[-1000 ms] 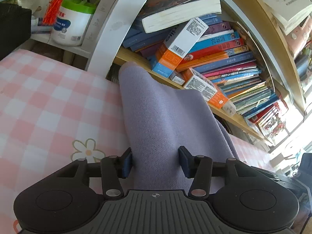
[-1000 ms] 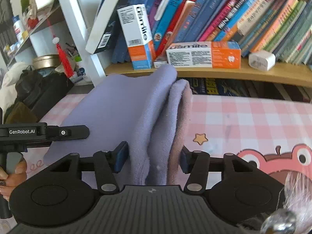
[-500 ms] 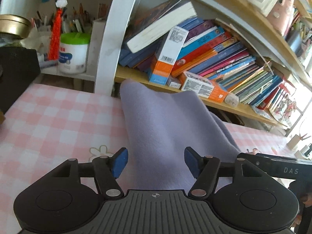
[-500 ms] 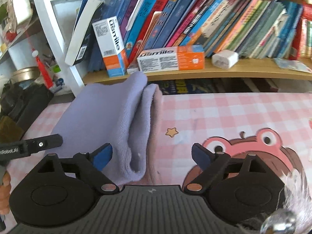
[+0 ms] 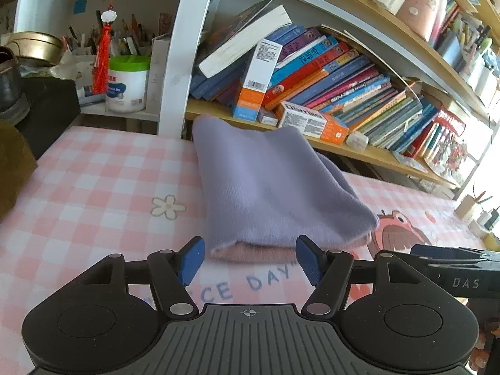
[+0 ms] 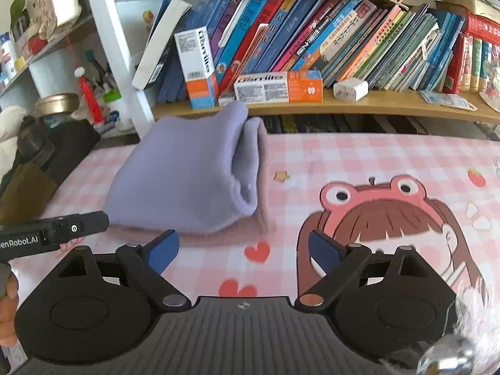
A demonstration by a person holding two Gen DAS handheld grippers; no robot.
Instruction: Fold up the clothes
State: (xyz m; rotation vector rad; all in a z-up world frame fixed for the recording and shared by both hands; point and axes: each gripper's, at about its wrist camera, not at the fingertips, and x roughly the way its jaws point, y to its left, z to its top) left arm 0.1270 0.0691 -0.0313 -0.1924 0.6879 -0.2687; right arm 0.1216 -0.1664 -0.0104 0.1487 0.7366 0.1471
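Garment: lilac, folded into a compact stack, lying free on the checked tabletop below the bookshelf. Left gripper and right gripper: fingers apart, empty; fold apparently finished.

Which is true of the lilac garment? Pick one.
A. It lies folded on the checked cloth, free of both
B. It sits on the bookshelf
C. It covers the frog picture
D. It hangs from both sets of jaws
A: the lilac garment lies folded on the checked cloth, and both the left gripper and the right gripper have empty jaws short of it.
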